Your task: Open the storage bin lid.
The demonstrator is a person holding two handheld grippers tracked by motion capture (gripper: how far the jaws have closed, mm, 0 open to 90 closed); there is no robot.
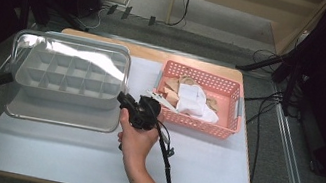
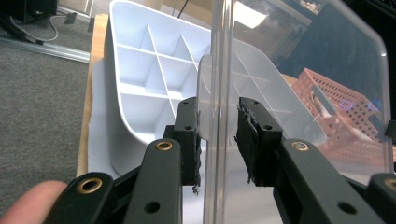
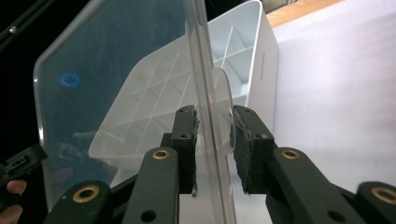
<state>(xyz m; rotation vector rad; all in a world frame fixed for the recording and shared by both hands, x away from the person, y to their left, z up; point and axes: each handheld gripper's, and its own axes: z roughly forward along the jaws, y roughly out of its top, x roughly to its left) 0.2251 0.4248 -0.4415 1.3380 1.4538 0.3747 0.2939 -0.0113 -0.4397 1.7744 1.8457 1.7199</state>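
Note:
A clear plastic lid (image 1: 63,116) hangs over a grey divided box (image 1: 68,82) on the left half of the table. My left gripper (image 1: 5,78) grips the lid's left rim, and my right gripper (image 1: 122,98) grips its right rim. In the left gripper view the jaws (image 2: 218,140) straddle the lid's edge (image 2: 219,56), pads against its rim tab, with the box (image 2: 140,70) behind. In the right gripper view the jaws (image 3: 214,144) clamp the opposite edge of the lid (image 3: 116,70), and the box (image 3: 252,46) shows through it.
A pink mesh basket (image 1: 233,91) with a white cloth (image 1: 194,102) and tan pieces stands right of the box. The white mat (image 1: 208,170) covers the table's near side. Cables and dark stands ring the table on the floor.

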